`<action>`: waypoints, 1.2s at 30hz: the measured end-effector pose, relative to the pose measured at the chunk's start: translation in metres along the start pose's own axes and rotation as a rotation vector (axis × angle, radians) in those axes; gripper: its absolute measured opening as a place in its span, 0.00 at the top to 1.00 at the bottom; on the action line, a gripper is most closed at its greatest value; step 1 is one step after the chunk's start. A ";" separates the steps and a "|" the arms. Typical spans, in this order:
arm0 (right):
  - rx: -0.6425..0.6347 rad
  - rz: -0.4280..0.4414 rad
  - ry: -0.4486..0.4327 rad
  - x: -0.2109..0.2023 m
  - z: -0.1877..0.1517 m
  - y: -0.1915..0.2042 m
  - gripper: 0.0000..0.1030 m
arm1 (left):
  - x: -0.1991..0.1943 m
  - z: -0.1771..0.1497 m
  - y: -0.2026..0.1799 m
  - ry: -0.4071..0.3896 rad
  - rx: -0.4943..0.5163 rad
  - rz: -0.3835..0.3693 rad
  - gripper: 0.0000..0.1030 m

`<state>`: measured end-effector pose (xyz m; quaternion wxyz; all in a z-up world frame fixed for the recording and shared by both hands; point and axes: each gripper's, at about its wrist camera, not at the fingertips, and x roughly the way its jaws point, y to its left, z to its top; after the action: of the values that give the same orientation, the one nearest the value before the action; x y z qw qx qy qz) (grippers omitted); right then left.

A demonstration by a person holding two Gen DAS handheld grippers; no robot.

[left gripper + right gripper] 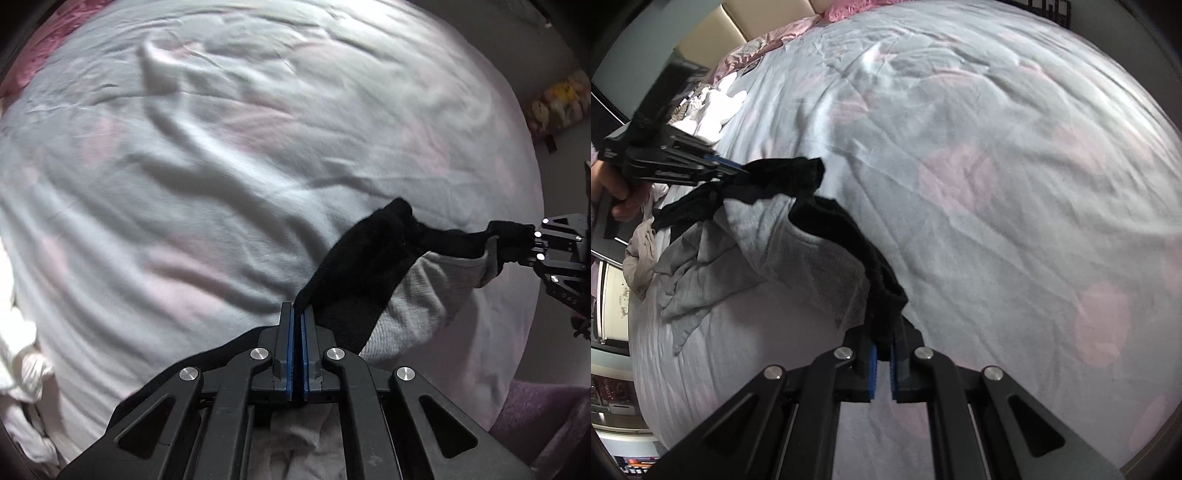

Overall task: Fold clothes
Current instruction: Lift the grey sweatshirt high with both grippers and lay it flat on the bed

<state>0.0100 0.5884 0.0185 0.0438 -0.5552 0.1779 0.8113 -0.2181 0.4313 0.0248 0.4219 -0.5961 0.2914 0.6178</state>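
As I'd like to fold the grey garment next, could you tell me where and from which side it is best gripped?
Judging by its pose, take the grey garment at its loose corner trailing toward the bed edge, coming from above on that side. That corner lies flat and uncovered; the upper part is bunched under the black garment both grippers hold.

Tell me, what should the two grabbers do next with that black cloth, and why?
Probably pull it out flat and lay it on the open bedspread. Both the left gripper and right gripper are shut on the black garment, which hangs bunched between them and drapes over a grey garment. It likely needs spreading flat before folding.
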 end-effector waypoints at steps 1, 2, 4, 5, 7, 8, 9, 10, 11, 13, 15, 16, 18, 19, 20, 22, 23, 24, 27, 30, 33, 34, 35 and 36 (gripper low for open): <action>-0.007 -0.011 -0.013 -0.005 0.004 0.000 0.96 | -0.012 -0.003 0.002 -0.016 -0.012 0.005 0.97; -0.019 -0.021 -0.031 -0.012 0.011 0.001 0.96 | -0.024 -0.007 0.004 -0.033 -0.026 0.012 0.97; -0.045 -0.041 -0.070 -0.026 0.025 0.003 0.96 | -0.049 -0.011 0.002 -0.070 -0.063 0.026 0.97; -0.058 -0.050 -0.094 -0.035 0.033 0.006 0.96 | -0.063 -0.010 0.002 -0.092 -0.083 0.034 0.97; -0.085 -0.069 -0.152 -0.056 0.054 0.015 0.96 | -0.095 -0.010 0.006 -0.142 -0.122 0.061 0.97; -0.102 -0.081 -0.183 -0.069 0.067 0.020 0.96 | -0.112 -0.013 0.009 -0.170 -0.142 0.078 0.97; -0.119 -0.086 -0.214 -0.081 0.079 0.025 0.96 | -0.128 -0.016 0.012 -0.194 -0.159 0.092 0.97; -0.135 -0.090 -0.242 -0.094 0.092 0.030 0.96 | -0.144 -0.019 0.015 -0.218 -0.177 0.106 0.97; -0.151 -0.092 -0.266 -0.106 0.105 0.035 0.96 | -0.161 -0.021 0.019 -0.241 -0.194 0.122 0.97; -0.184 -0.098 -0.313 -0.130 0.132 0.046 0.97 | -0.197 -0.024 0.030 -0.290 -0.230 0.156 0.97; -0.217 -0.095 -0.357 -0.152 0.162 0.061 0.97 | -0.235 -0.025 0.042 -0.344 -0.266 0.187 0.97; -0.232 -0.093 -0.380 -0.164 0.175 0.068 0.97 | -0.254 -0.026 0.048 -0.371 -0.281 0.201 0.97; -0.275 -0.095 -0.431 -0.187 0.201 0.086 0.97 | -0.293 -0.026 0.059 -0.427 -0.306 0.233 0.97; -0.304 -0.103 -0.460 -0.199 0.214 0.096 0.97 | -0.313 -0.027 0.065 -0.455 -0.316 0.251 0.97; -0.333 -0.111 -0.491 -0.212 0.227 0.107 0.97 | -0.334 -0.027 0.072 -0.483 -0.325 0.270 0.97; -0.374 -0.124 -0.538 -0.233 0.252 0.125 0.97 | -0.372 -0.024 0.084 -0.538 -0.346 0.307 0.97; -0.393 -0.131 -0.560 -0.244 0.264 0.134 0.97 | -0.391 -0.022 0.090 -0.566 -0.357 0.326 0.97; -0.411 -0.141 -0.583 -0.253 0.277 0.143 0.97 | -0.409 -0.019 0.096 -0.594 -0.368 0.343 0.97; -0.443 -0.175 -0.675 -0.289 0.314 0.167 0.97 | -0.463 -0.014 0.109 -0.689 -0.393 0.383 0.97; -0.464 -0.199 -0.780 -0.331 0.335 0.183 0.97 | -0.504 -0.013 0.107 -0.784 -0.389 0.408 0.99; -0.488 -0.213 -0.829 -0.358 0.340 0.192 0.97 | -0.508 -0.017 0.098 -0.812 -0.369 0.401 0.99; -0.496 -0.215 -0.827 -0.360 0.337 0.193 0.97 | -0.501 -0.018 0.095 -0.806 -0.360 0.396 0.99; -0.507 -0.221 -0.812 -0.356 0.331 0.194 0.97 | -0.494 -0.019 0.091 -0.800 -0.352 0.390 0.99; -0.519 -0.226 -0.798 -0.353 0.326 0.194 0.97 | -0.482 -0.021 0.089 -0.786 -0.346 0.378 0.99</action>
<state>-0.1963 0.5621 0.4924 0.0569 -0.2093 -0.1222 0.9685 -0.3172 0.2878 0.4829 0.2748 -0.3150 0.1055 0.9023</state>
